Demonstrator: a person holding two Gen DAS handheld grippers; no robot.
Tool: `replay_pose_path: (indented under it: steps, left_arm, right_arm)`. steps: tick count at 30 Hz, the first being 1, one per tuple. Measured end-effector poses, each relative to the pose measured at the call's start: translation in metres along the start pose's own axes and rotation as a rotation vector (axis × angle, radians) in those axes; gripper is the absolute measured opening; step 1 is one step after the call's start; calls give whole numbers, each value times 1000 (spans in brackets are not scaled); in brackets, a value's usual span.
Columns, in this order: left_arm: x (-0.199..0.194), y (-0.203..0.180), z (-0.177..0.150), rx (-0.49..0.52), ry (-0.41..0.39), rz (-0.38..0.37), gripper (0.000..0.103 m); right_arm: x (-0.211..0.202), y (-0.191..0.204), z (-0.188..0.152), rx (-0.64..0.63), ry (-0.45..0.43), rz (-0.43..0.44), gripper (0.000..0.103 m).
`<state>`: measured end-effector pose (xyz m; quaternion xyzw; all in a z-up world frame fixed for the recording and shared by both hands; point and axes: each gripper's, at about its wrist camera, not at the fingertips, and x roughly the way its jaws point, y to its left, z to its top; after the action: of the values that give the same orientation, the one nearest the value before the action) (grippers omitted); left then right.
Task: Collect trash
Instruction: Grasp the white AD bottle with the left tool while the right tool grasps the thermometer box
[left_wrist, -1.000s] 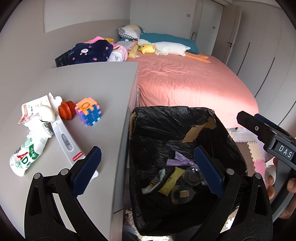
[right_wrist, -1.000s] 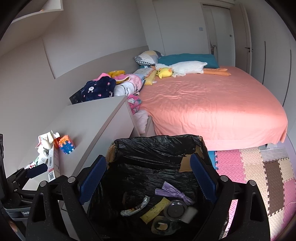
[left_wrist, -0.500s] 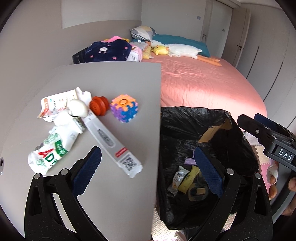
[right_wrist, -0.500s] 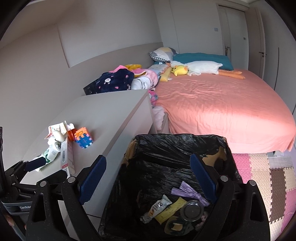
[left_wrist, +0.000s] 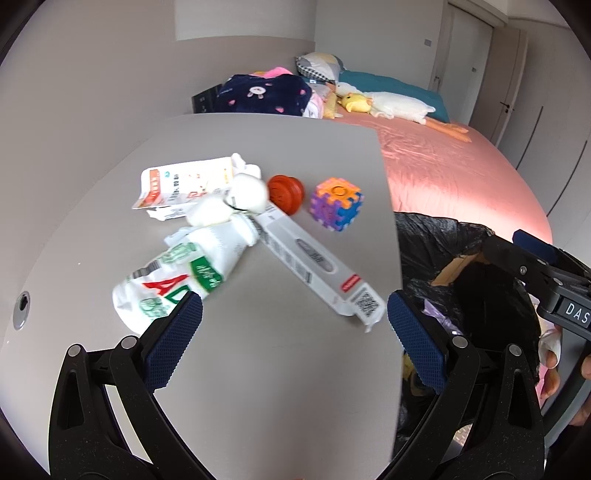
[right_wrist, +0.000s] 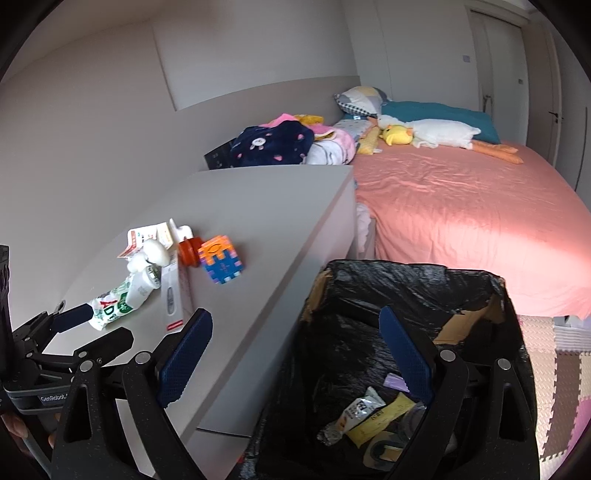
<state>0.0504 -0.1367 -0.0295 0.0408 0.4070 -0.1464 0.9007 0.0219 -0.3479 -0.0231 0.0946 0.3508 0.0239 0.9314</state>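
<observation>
- Both views have swung leftward since the earlier frames: desk litter now sits ahead of the left gripper (left_wrist: 291, 332), bin slid to the right edge of that view.
- Bed (right_wrist: 461, 206) fills the background, pink sheet, plush duck and clothes at its head; not task stuff.
- Grey desk (left_wrist: 258, 387) beside the bed carries the remaining litter, so the left tongs angle down over it, probably lining up a pick.
- Black-lined trash bin (right_wrist: 406, 288) stands against the desk's side, likely so drops are short; wrappers and a lid-like disc already lie at the bottom.
- Right gripper (right_wrist: 295, 354) hangs over the bin and desk edge, jaws spread wide, nothing between them.
- Left gripper: jaws also spread, empty, not touching anything.
- Long white box (left_wrist: 314, 269) lies diagonally, nearest end just ahead of the left tongs; likely next target.
- Crushed white bottle (left_wrist: 177, 273) lies left of the box, touching it at the neck.
- Torn paper packet (left_wrist: 184, 181) and white wads (left_wrist: 247, 192) lie behind, bunched together.
- Foam puzzle cube (left_wrist: 336, 203) and orange disc (left_wrist: 286, 190): toys probably, not trash.
- Hard to tell: motion blur smears labels; bin's far side cut off in left view; only fingertips of the person's right hand (left_wrist: 550, 354) show.
</observation>
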Motion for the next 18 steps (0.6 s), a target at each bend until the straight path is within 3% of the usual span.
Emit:
replay_pose_path:
  steps: [18]
  left_arm:
    - [14,65,-2,-50,19,48,97]
  right_arm:
    - [42,62,2,-62,65,65,92]
